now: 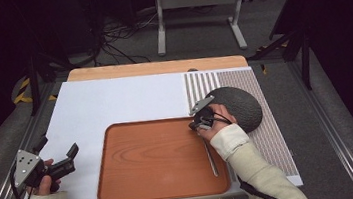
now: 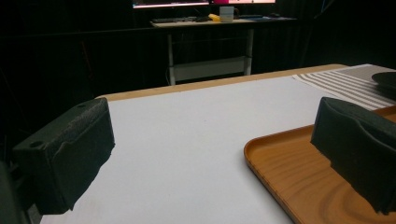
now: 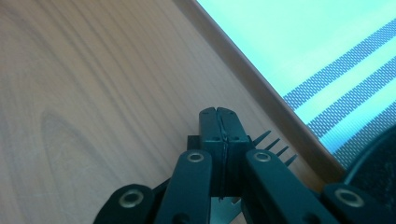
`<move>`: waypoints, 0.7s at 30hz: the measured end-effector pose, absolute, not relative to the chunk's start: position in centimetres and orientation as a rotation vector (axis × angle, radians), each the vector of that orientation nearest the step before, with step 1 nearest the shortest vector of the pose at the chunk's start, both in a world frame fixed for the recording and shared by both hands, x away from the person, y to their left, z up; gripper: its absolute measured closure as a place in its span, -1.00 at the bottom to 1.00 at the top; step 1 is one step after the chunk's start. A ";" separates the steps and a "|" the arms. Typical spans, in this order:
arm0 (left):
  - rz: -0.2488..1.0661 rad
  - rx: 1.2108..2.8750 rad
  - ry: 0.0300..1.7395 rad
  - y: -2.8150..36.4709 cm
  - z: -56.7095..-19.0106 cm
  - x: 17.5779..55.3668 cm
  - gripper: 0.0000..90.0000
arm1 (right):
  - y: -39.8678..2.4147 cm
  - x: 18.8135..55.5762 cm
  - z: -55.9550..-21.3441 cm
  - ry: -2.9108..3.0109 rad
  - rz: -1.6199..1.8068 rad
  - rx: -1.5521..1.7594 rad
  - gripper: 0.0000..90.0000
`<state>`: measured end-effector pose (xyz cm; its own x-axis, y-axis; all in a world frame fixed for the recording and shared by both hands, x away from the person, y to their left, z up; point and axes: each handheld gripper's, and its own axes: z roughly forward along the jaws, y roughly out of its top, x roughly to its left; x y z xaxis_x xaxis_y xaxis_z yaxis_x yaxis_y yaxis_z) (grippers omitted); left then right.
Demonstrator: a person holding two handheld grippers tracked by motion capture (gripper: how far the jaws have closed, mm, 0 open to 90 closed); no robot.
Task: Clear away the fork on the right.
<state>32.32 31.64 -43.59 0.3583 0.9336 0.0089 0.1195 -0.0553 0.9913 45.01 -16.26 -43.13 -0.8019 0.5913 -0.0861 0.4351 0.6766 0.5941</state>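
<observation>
On white tabletop point(image 1: 114, 101), wooden tray point(image 1: 156, 162), striped mat point(image 1: 262, 120), left hand-held gripper point(image 1: 60, 160) wide, right hand-held gripper point(image 1: 202, 122) pinching fork point(image 1: 210, 156).

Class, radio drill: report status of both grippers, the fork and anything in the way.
Left gripper open, idle left of the tray. Right gripper shut on fork, over tray's right side. Dark plate close behind right hand.

No readable text, label, brand or number is showing anywhere. The lit monitor strip point(image 2: 203, 3) far behind the table is glowing, but too blurred and cropped to read. Yellow-black hazard striping point(image 1: 23, 89) is marking the floor.
</observation>
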 end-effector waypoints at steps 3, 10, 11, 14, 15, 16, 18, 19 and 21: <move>0.893 1.477 1.007 31.6 -43.6 32.3 -1.00 | -16.4 45.0 -43.1 2.609 0.824 0.836 1.00; 0.893 1.478 1.005 31.6 -43.6 32.3 -1.00 | -17.0 45.1 -43.1 2.592 0.815 0.861 1.00; 0.893 1.478 1.006 31.6 -43.6 32.3 -1.00 | -17.1 45.1 -43.0 2.593 0.812 0.868 1.00; 0.893 1.478 1.006 31.6 -43.6 32.3 -1.00 | -17.3 45.1 -43.0 2.582 0.811 0.880 1.00; 0.893 1.478 1.007 31.6 -43.6 32.3 -1.00 | -17.4 45.1 -43.1 2.580 0.812 0.885 1.00; 0.893 1.477 1.006 31.6 -43.6 32.4 -1.00 | -17.4 45.1 -43.0 2.578 0.811 0.888 1.00; 0.893 1.477 1.006 31.6 -43.6 32.4 -1.00 | -17.6 45.1 -43.0 2.575 0.809 0.896 1.00; 0.893 1.477 1.006 31.6 -43.6 32.4 -1.00 | -17.6 45.1 -43.0 2.575 0.809 0.896 1.00; 0.893 1.477 1.006 31.6 -43.6 32.4 -1.00 | -17.7 45.1 -43.0 2.573 0.816 0.911 1.00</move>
